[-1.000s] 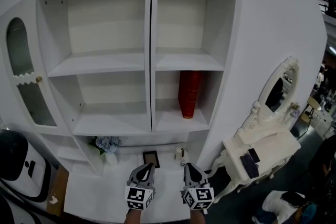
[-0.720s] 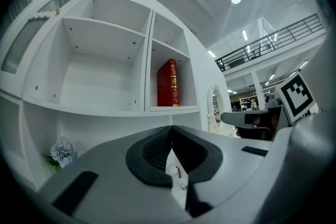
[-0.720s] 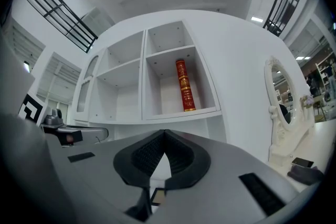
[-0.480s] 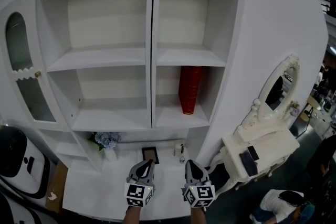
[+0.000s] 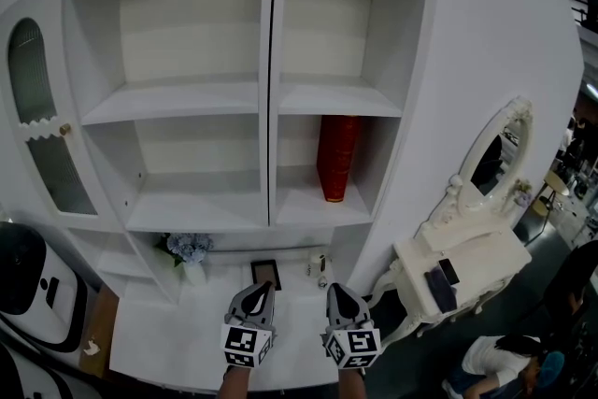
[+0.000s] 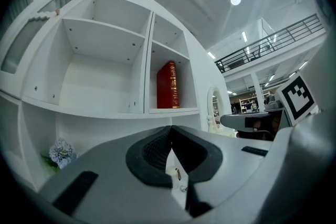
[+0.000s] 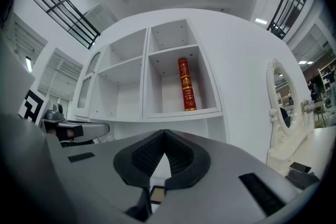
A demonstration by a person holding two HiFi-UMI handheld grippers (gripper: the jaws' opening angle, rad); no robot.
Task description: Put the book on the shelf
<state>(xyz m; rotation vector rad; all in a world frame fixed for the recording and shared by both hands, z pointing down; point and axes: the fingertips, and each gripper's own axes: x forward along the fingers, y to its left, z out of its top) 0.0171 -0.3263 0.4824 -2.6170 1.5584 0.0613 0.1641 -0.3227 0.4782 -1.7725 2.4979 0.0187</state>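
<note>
Left gripper (image 5: 265,292) and right gripper (image 5: 333,291) closed, red book (image 5: 337,158) upright, gold lettering (image 7: 184,80) illegible

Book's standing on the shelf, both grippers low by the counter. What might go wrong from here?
1. The red book stands upright alone in the lower right compartment, nothing beside it. Whether it touches a wall is unclear, so a jolt might tip it.
2. The left gripper and right gripper, both shut and empty, hover close to the small frame and pale ornament on the counter. A forward move might knock them over.
</note>
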